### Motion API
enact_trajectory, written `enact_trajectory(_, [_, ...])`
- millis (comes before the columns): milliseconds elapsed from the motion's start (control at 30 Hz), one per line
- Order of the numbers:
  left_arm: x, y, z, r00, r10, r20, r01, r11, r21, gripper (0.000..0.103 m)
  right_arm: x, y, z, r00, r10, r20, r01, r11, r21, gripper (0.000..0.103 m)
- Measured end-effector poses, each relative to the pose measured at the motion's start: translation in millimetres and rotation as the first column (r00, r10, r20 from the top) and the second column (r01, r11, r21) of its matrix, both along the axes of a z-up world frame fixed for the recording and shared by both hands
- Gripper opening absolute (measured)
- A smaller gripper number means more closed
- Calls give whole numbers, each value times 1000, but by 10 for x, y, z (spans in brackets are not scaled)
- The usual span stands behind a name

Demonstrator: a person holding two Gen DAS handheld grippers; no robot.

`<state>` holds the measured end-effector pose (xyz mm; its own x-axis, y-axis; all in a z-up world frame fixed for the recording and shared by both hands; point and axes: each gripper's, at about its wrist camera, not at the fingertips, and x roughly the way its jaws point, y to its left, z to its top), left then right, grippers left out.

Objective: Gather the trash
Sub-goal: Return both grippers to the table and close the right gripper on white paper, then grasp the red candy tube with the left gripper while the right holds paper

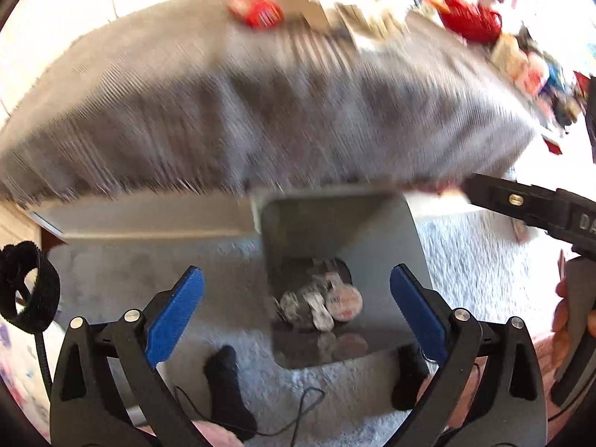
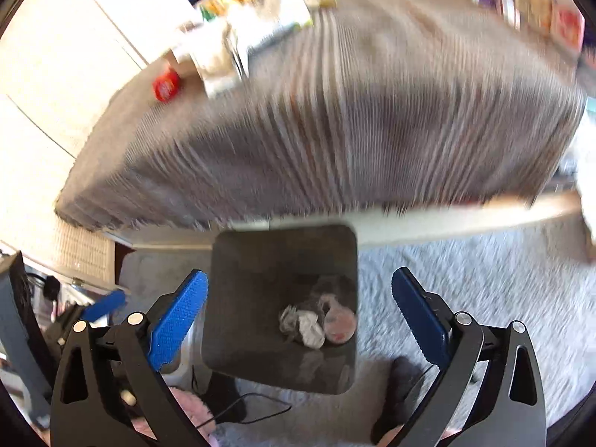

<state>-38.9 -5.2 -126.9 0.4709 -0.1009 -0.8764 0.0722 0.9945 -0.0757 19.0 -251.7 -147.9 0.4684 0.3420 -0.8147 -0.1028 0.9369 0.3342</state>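
Below both tongs: grey bin (image 1: 376,223) on pale carpet (image 1: 484,260), crumpled trash (image 1: 320,303) at its bottom. Left gripper (image 1: 297,311) wide open, empty. Right gripper (image 2: 300,314) likewise; its view alone shows a wicker panel (image 2: 82,253). Left view alone shows lettering "DA" on right tool; other labels blurred
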Motion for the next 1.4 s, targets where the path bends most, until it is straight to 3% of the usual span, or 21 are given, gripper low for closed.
enact_trajectory(400, [658, 314, 571, 995, 63, 80, -68, 995, 72, 95, 629, 97, 675, 993, 37, 111, -33, 999, -34, 99])
enact_trajectory(633, [1139, 410, 697, 991, 84, 107, -93, 992, 82, 95, 1088, 220, 705, 993, 42, 106, -45, 999, 24, 98])
enact_trajectory(767, [1348, 417, 739, 990, 80, 119, -90, 993, 82, 95, 1323, 366, 587, 995, 72, 66, -74, 997, 22, 73])
enact_trajectory(1033, [1699, 393, 691, 990, 75, 120, -82, 995, 59, 95, 1591, 532, 314, 994, 105, 14, -105, 994, 3, 56])
enact_trajectory(1100, [1779, 380, 662, 990, 78, 117, -85, 995, 53, 95, 1609, 535, 276, 992, 123, 13, -124, 992, 16, 43])
enact_trajectory(1133, [1824, 369, 652, 990, 80, 116, -86, 995, 48, 95, 1610, 532, 281, 991, 132, 18, -133, 991, 26, 30])
enact_trajectory(1200, [1904, 340, 644, 990, 81, 118, -85, 996, 34, 95, 1600, 528, 340, 990, 138, 40, -139, 990, 17, 20])
enact_trajectory(1400, [2113, 238, 580, 991, 74, 116, -78, 996, 33, 94, 1623, 298, 464, 993, 96, 75, -97, 995, 13, 18])
